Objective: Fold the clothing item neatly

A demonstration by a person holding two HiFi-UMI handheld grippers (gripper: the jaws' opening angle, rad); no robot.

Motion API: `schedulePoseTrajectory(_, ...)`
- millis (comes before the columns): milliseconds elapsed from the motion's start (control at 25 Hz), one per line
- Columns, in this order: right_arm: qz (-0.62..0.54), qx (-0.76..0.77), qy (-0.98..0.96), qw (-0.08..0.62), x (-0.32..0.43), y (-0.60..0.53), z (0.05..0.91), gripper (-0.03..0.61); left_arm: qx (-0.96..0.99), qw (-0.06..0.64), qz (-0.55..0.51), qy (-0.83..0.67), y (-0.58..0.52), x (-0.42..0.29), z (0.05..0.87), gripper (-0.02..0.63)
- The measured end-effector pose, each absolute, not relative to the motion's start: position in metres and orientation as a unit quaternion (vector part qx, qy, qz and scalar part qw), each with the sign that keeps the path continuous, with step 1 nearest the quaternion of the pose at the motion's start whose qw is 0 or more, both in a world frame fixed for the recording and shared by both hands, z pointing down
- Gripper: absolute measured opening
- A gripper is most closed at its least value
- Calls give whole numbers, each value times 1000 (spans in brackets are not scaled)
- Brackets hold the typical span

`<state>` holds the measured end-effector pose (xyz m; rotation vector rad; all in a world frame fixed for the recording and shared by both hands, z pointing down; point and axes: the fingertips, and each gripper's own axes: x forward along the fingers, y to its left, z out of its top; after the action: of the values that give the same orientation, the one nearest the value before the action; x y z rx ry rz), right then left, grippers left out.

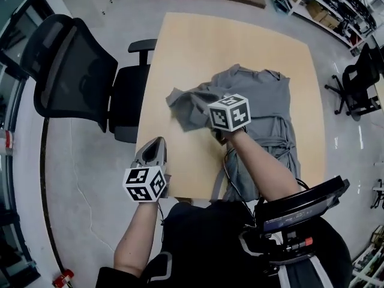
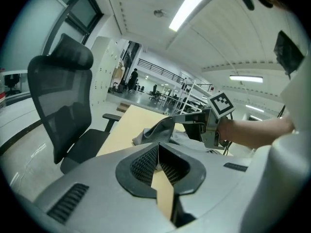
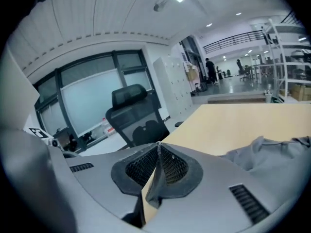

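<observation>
A grey garment lies crumpled on the right half of the wooden table. My right gripper is shut on a fold of it, and the left part of the cloth hangs lifted off the table. In the right gripper view a strip of grey cloth is pinched between the pads of the right gripper. My left gripper is over the table's near left corner, apart from the garment and shut with nothing in it. The left gripper looks toward the lifted cloth.
A black office chair stands close against the table's left edge. Another chair is on the floor to the right, with shelving at the back right. A black device hangs on the person's chest.
</observation>
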<state>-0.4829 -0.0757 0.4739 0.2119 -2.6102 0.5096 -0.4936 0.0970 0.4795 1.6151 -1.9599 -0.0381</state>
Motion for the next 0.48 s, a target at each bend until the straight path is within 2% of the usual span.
schedulePoseTrajectory(480, 272, 223, -925, 143, -300, -237, 460, 26, 689, 279, 48, -667, -34, -376, 464, 0)
